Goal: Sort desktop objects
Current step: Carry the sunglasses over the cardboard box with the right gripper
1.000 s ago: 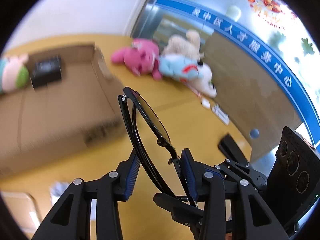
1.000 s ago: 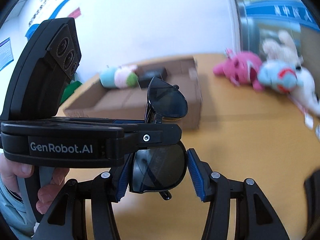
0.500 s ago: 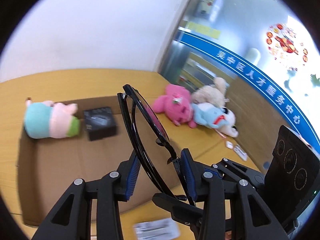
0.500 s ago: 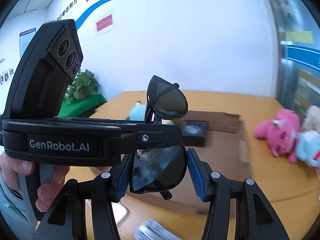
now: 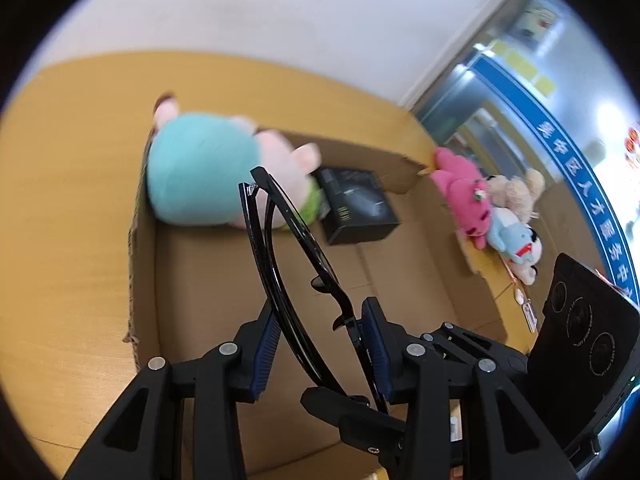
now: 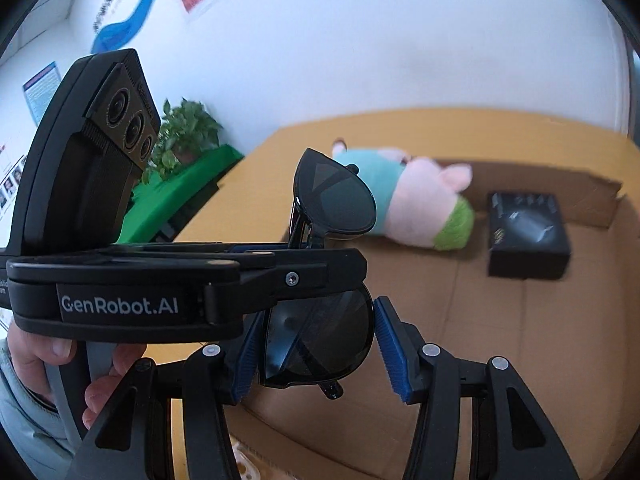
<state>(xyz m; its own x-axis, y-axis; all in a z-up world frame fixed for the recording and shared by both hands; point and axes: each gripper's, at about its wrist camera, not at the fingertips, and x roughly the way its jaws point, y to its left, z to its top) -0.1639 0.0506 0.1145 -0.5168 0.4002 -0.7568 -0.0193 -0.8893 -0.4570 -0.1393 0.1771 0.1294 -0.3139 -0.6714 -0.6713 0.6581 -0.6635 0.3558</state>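
- Tilting downward since a second ago, the left wrist view now looks into the cardboard box (image 5: 404, 280) rather than across the desk. The left gripper (image 5: 320, 344) is clamped on the sunglasses (image 5: 288, 252) near the bridge, frame standing on end, long axis pointing away toward the far plush toy (image 5: 208, 176).
- Right wrist view: the right gripper (image 6: 310, 346) brackets the lower lens, pads apparently just clear, so released. The box floor lies directly below; the black case (image 6: 526, 236) sits far right.
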